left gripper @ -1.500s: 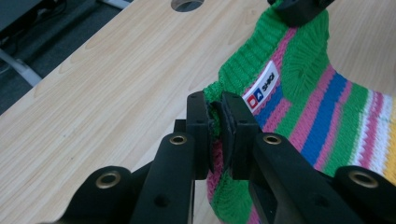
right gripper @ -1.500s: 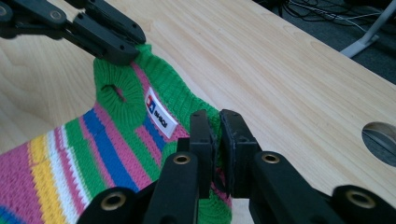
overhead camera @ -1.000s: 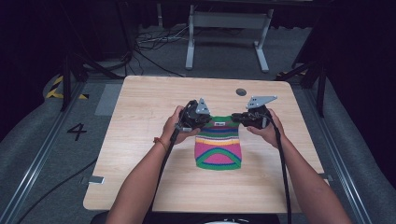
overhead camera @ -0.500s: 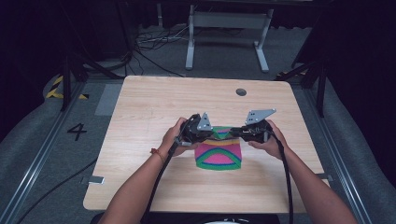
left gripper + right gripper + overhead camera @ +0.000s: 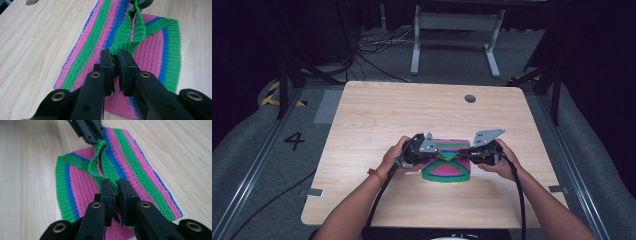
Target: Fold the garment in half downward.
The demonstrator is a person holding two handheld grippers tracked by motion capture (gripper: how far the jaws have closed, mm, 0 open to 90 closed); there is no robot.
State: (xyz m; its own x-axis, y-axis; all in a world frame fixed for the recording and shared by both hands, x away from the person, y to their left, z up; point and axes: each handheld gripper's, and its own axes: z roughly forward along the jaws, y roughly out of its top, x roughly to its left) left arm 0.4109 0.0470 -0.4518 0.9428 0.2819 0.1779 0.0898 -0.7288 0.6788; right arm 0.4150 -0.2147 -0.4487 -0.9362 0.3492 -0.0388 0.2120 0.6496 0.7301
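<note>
A small knitted piece [image 5: 446, 170] with pink, green and blue stripes lies on the wooden table [image 5: 382, 115], folded over on itself. My left gripper [image 5: 428, 151] is shut on its green ribbed hem at the left end of the fold; in the left gripper view the pads [image 5: 115, 56] pinch the hem over the striped knit [image 5: 97, 37]. My right gripper [image 5: 469, 156] is shut on the same hem at the right end, and in the right gripper view [image 5: 115, 184] the knit [image 5: 135, 162] stretches away to the left gripper [image 5: 87, 130]. The hem hangs taut between both.
A round hole [image 5: 470, 98] sits in the table's far right part. Beyond the table stand a grey metal frame [image 5: 452, 22] and loose cables [image 5: 372, 45] on the floor. A floor mark "4" [image 5: 294, 141] lies left of the table.
Both hands have come toward the near edge and sunk a little, drawing the far hem over the knit, so the piece on the table now looks shorter.
</note>
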